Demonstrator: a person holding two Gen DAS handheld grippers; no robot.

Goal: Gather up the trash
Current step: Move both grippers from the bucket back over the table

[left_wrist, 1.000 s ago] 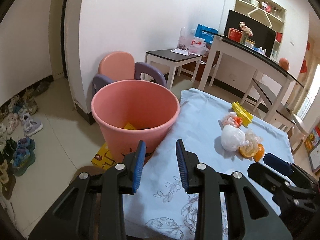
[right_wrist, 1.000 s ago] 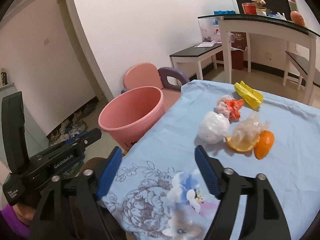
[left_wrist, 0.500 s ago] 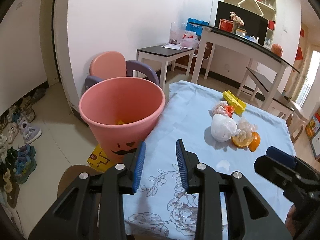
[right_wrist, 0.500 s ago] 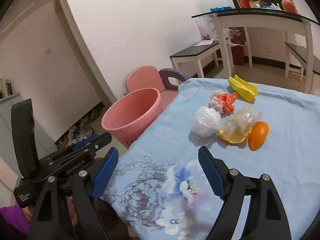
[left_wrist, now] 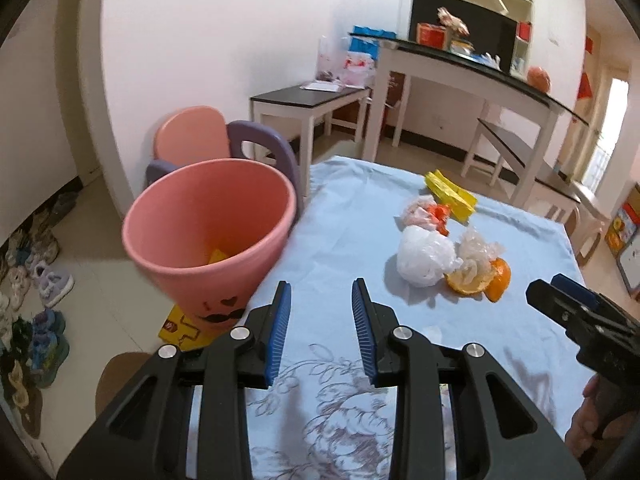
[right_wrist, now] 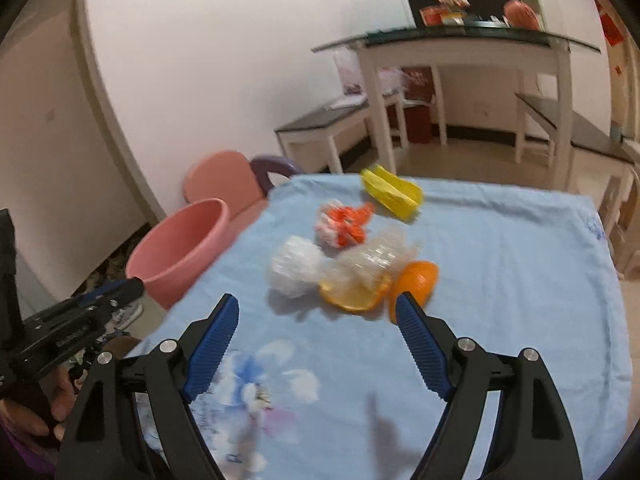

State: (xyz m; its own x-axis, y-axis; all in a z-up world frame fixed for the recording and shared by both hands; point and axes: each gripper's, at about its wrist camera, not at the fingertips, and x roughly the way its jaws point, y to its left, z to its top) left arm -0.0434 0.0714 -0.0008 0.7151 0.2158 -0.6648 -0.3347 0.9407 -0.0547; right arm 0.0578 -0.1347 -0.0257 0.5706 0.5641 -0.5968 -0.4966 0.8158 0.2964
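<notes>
Trash lies on the blue tablecloth (left_wrist: 352,240): a white crumpled bag (left_wrist: 424,260) (right_wrist: 294,268), orange peels (left_wrist: 480,278) (right_wrist: 384,288) under clear plastic wrap (right_wrist: 372,258), a pink and orange wrapper (left_wrist: 426,212) (right_wrist: 342,224) and a yellow packet (left_wrist: 450,192) (right_wrist: 394,192). A pink bucket (left_wrist: 212,232) (right_wrist: 180,248) stands off the table's left edge, a yellow scrap inside. My left gripper (left_wrist: 320,300) hovers half open and empty near the bucket. My right gripper (right_wrist: 316,312) stands wide open and empty, just short of the peels.
A pink and purple child chair (left_wrist: 224,144) sits behind the bucket. White benches and a tall white table (left_wrist: 460,76) line the far wall. Shoes (left_wrist: 36,280) lie on the floor at left. A yellow box (left_wrist: 180,326) rests beside the bucket's base.
Both grippers have drawn back toward the table's near side, so the bucket and trash appear farther off. The right gripper has swung toward the peels. Neither has taken hold of anything.
</notes>
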